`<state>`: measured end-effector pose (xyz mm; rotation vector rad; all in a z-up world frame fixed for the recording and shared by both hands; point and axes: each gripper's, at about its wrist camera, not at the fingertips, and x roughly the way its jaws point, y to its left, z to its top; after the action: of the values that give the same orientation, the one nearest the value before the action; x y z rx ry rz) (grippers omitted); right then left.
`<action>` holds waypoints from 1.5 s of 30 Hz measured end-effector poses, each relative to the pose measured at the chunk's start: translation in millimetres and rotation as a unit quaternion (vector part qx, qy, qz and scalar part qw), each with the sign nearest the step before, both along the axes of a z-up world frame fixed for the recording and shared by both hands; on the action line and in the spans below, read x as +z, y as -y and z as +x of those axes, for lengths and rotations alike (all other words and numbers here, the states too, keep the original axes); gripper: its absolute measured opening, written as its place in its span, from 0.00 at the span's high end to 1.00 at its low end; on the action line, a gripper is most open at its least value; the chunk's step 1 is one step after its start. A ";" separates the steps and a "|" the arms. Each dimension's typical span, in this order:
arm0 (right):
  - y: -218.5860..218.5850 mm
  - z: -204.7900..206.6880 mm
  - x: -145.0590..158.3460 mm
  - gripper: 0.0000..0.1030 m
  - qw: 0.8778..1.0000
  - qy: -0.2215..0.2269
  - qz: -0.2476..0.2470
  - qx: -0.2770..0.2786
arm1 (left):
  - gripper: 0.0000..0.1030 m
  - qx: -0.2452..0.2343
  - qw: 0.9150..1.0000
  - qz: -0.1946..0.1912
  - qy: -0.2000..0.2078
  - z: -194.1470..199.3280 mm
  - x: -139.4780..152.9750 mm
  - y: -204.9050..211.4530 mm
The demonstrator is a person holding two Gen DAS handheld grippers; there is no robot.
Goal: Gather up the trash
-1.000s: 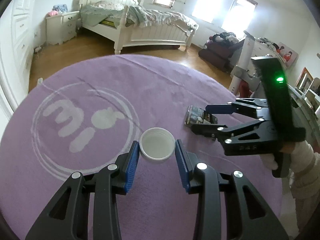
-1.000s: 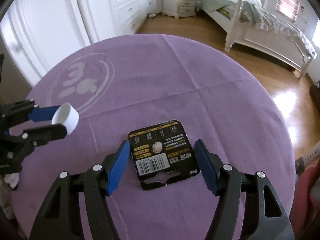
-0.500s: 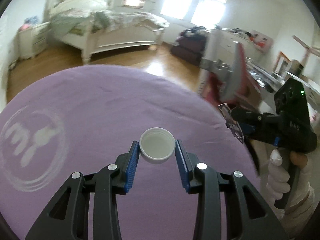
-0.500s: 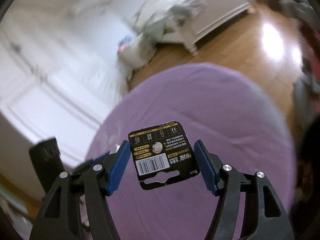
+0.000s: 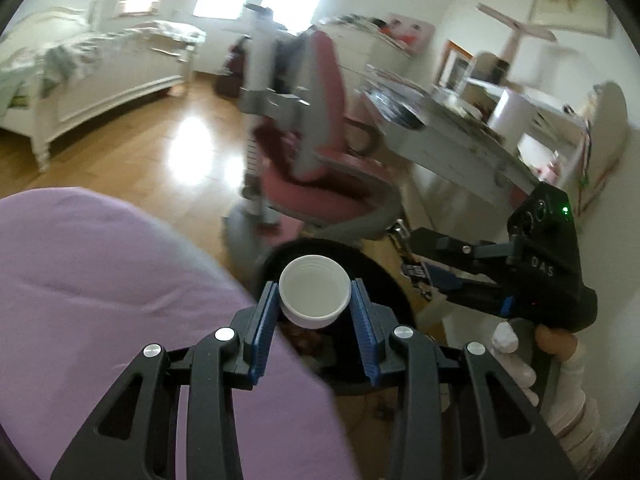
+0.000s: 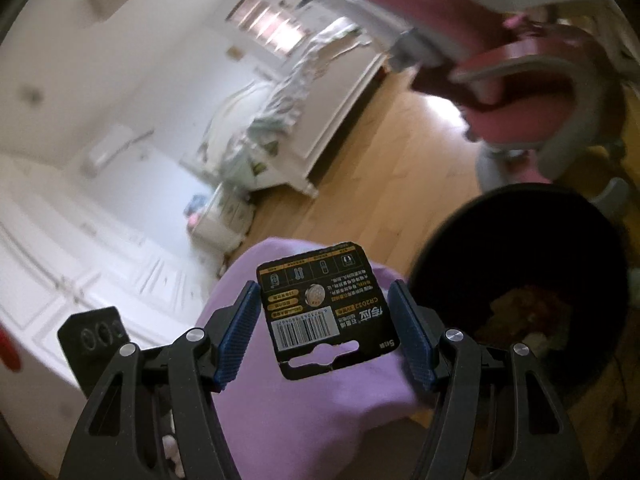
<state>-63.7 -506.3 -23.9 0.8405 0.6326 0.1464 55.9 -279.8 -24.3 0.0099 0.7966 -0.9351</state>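
My left gripper [image 5: 314,300] is shut on a white plastic cap [image 5: 313,291] and holds it in the air over the black trash bin [image 5: 384,268], just past the edge of the purple-covered table [image 5: 120,280]. My right gripper [image 6: 326,312] is shut on a black battery card [image 6: 326,308] with a barcode and holds it off the table [image 6: 304,408], left of the bin [image 6: 520,240], which has scraps at its bottom. The right gripper also shows in the left wrist view [image 5: 424,276], beside the bin with the card.
A pink swivel chair [image 5: 316,152] stands on the wooden floor just behind the bin. A cluttered desk [image 5: 460,128] is at the right, a white bed [image 5: 100,76] at the far left. The left gripper's body [image 6: 94,332] shows at the lower left in the right wrist view.
Both grippers have lifted their items off the table and swung right to the bin. The cap is now over the bin; the card is beside it.
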 end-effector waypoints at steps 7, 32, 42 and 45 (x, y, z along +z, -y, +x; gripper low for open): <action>59.4 -35.2 -26.5 0.36 0.998 -0.022 0.025 -0.056 | 0.64 -0.042 0.999 0.020 -0.024 -3.0 -24.5 61.2; 105.3 -61.4 -67.2 0.22 0.989 -0.069 0.051 -0.121 | 0.05 -0.022 0.998 0.058 -0.022 -1.9 -28.5 98.3; 44.1 -31.3 -36.7 0.16 0.996 -0.059 0.009 -0.062 | 0.05 0.049 0.998 0.016 -0.027 -6.6 -1.6 8.6; 14.7 -17.4 -22.3 0.16 0.998 -0.047 -0.019 -0.039 | 0.05 0.101 0.995 0.020 0.000 -9.8 6.5 -34.5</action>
<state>-81.0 -521.0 -46.2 0.8382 0.6872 0.0256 46.2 -245.2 -17.8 -0.0348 0.8000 -0.7273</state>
